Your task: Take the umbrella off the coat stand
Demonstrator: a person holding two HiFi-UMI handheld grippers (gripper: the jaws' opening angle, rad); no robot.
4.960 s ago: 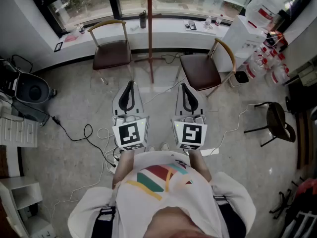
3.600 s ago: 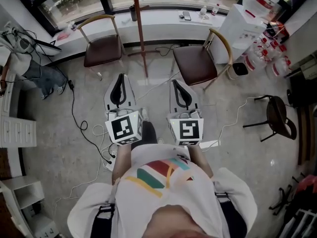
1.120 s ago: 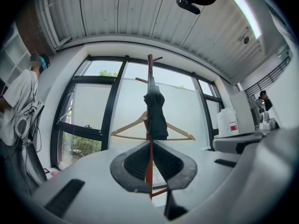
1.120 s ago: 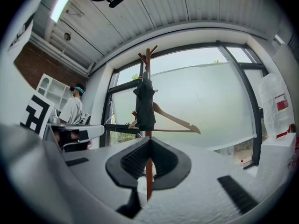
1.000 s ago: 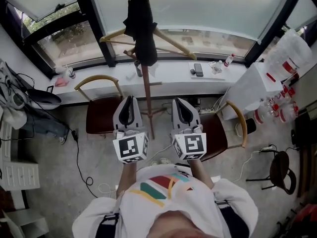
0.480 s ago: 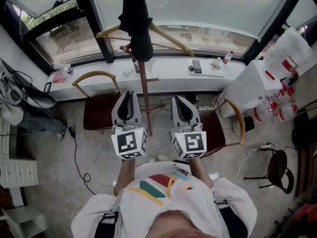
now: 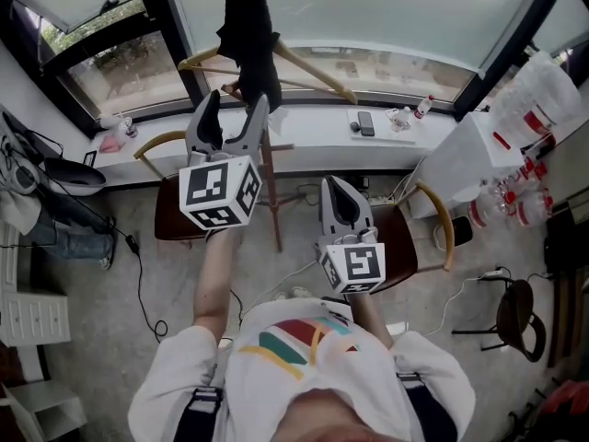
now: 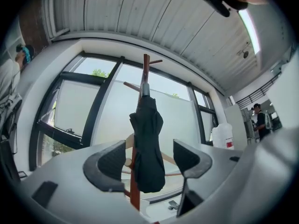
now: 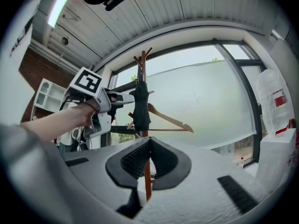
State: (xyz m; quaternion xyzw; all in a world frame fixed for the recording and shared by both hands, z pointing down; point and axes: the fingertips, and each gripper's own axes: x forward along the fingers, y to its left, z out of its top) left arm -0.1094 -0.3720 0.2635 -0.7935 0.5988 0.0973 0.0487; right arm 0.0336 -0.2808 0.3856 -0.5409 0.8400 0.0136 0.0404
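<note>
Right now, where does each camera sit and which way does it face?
Head view: on the person's head, facing steeply down; shows chest, forearms, raised left gripper, lower right gripper.
Left gripper view: on the left gripper, facing up along its jaws, just opening and gripping nothing, toward the folded black umbrella on the reddish wooden coat stand.
Right gripper view: on the right gripper, along its shut jaws; left forearm shows.
All three share umbrella and stand.

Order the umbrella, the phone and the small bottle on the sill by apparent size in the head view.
Largest: umbrella, though it hangs nearer the camera. The phone and bottle look about alike; unranked.
</note>
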